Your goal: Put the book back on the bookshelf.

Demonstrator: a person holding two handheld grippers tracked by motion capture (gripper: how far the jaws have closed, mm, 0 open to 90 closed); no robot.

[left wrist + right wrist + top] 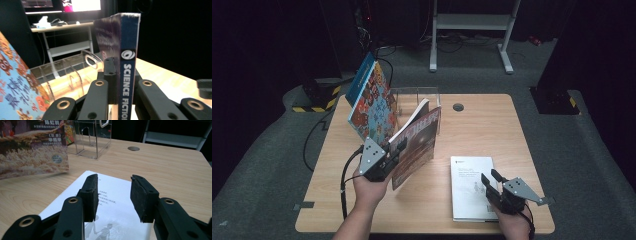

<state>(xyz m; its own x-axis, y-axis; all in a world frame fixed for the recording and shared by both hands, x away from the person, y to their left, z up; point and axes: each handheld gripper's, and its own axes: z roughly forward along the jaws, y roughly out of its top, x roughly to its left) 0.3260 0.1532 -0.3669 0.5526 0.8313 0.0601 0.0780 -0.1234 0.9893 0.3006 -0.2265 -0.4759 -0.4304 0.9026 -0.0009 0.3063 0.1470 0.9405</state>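
My left gripper (pixel 395 148) is shut on the spine of a science fiction magazine (pixel 414 145) and holds it upright above the table's left middle. In the left gripper view the blue spine (pixel 128 75) sits clamped between my two black jaws. A colourful book (pixel 371 100) leans tilted at the left side of a clear acrylic rack (pixel 426 97). My right gripper (pixel 490 177) hovers open over a white booklet (pixel 469 180) lying flat near the front right. In the right gripper view the white booklet (pixel 113 205) shows between its parted pads (pixel 91 195), apart from them.
The wooden table (pixel 482 130) has a round cable hole (pixel 458 107) behind its centre. A metal desk frame (pixel 472 22) stands on the grey floor beyond the table. A black cable (pixel 312 140) trails off the table's left side.
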